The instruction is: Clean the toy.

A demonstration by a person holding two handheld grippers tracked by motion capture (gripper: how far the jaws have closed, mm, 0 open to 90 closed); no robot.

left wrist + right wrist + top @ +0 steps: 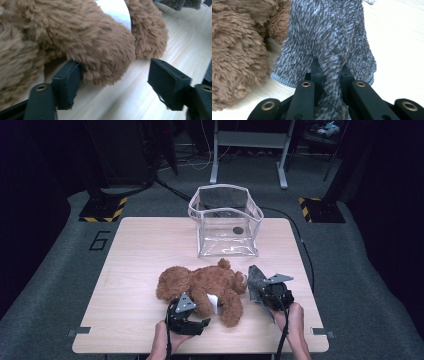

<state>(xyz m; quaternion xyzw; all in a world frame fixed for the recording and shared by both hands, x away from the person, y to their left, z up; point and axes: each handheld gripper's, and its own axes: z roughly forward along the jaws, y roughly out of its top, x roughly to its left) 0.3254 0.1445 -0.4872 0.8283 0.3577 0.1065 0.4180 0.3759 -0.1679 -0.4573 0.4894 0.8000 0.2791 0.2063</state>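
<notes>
From the high view the whole layout reads at once: a brown bear [200, 287] lies on its back across the near half of the table [140, 250], a clear bag [225, 222] stands open well beyond it, and a hand at each near corner holds a tool. The left gripper [192, 322] sits just below the bear's belly, near a white tag [213, 304]; the right gripper [265, 292] sits just right of the bear with a grey cloth [256, 281] rising from its tip. Up close, the left gripper view gives what the high view cannot: the left gripper [113, 82] has its jaws apart, one furry limb of the bear [75, 37] bulging down between them and brushing the left pad, the right pad clear of it with bare wood in between. Nothing is clamped there. The right gripper view settles the other tool: the right gripper [331, 72] is pinched tight on a gathered fold of the cloth [329, 32], which fans out ahead of the jaws, its hemmed edge resting on the wood. The cloth is a fuzzy knit, flecked dark grey and pale, with a light blue-grey hem. The bear [237, 50] lies just left of that gripper, its fur long, shaggy and tan-brown.
</notes>
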